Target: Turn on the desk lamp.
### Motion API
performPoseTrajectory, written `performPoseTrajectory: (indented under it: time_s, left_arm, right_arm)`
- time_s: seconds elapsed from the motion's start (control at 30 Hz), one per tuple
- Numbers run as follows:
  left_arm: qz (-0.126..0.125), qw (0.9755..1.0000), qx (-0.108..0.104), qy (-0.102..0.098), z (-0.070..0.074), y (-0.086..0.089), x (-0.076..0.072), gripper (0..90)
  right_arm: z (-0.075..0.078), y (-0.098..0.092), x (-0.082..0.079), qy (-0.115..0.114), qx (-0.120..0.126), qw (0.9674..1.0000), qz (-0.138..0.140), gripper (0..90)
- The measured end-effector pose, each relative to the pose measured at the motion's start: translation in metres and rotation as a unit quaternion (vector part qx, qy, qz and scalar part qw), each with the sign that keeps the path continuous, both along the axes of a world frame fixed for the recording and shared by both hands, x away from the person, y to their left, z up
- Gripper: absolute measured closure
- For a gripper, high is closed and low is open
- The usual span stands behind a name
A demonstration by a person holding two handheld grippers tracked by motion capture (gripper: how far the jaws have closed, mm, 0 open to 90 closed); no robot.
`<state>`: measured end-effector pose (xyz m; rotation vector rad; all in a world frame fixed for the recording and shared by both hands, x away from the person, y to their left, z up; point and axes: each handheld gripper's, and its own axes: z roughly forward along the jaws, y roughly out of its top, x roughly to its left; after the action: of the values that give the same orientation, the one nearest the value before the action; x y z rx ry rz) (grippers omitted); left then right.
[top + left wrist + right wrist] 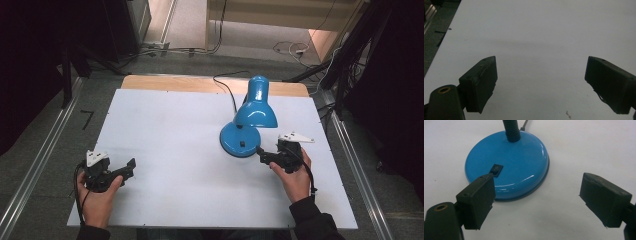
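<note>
While both grippers wait: nothing is held.
Lamp: glossy blue metal desk lamp [248, 117] with round base [507, 163], black gooseneck, standing right of centre on the white worktop [175, 165].
Right gripper [267, 156]: jaws apart, just beside the base.
Left gripper [122, 170]: jaws apart, well apart from the lamp.
Handling: likely bottom-heavy, stiff, slippery; grip the base rim or neck.

My left gripper [541, 82] hangs with jaws spread wide over bare white table [536, 37], floor strip at ten o'clock.
</note>
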<state>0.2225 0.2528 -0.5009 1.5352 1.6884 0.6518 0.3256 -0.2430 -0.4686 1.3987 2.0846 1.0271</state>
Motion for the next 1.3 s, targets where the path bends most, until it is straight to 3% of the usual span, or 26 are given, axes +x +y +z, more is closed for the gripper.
performPoseTrajectory:
  time_s: [0.33,0.43,0.63,0.87,0.97,1.0,1.07,1.3]
  left_arm:
    - [0.0,1.0,-0.001,0.0,0.0,0.0,0.0,11.9]
    - [0.0,1.0,-0.002,0.001,0.0,0.0,0.0,11.9]
    - [-0.001,1.0,-0.001,0.001,-0.001,0.0,0.001,11.9]
    - [-0.002,1.0,-0.001,0.002,-0.001,0.001,0.001,11.9]
    - [-0.003,1.0,0.001,0.005,-0.001,0.001,0.001,11.9]
    - [-0.003,1.0,0.001,0.005,-0.001,0.0,0.001,11.9]
    - [-0.003,1.0,-0.001,0.003,-0.001,0.0,0.001,11.9]
    - [-0.003,1.0,-0.001,0.004,-0.001,0.001,0.001,11.9]
  right_arm:
    - [-0.001,0.011,0.005,0.002,0.001,1.0,0.008,12.9]
    - [-0.001,0.015,0.007,-0.001,0.0,0.9999,0.012,17.2]
    - [-0.003,0.022,0.01,-0.011,0.004,0.9998,0.019,29.6]
    - [-0.008,0.03,0.019,-0.004,0.011,0.9998,0.018,44.9]
    - [-0.011,0.037,0.021,-0.003,0.007,0.9994,0.035,56.9]
    - [-0.011,0.037,0.021,-0.003,0.007,0.9994,0.035,56.9]
    - [-0.013,0.041,0.022,-0.006,0.005,0.9992,0.04,69.5]
    - [-0.015,0.045,0.026,-0.006,0.001,0.9991,0.043,86.6]
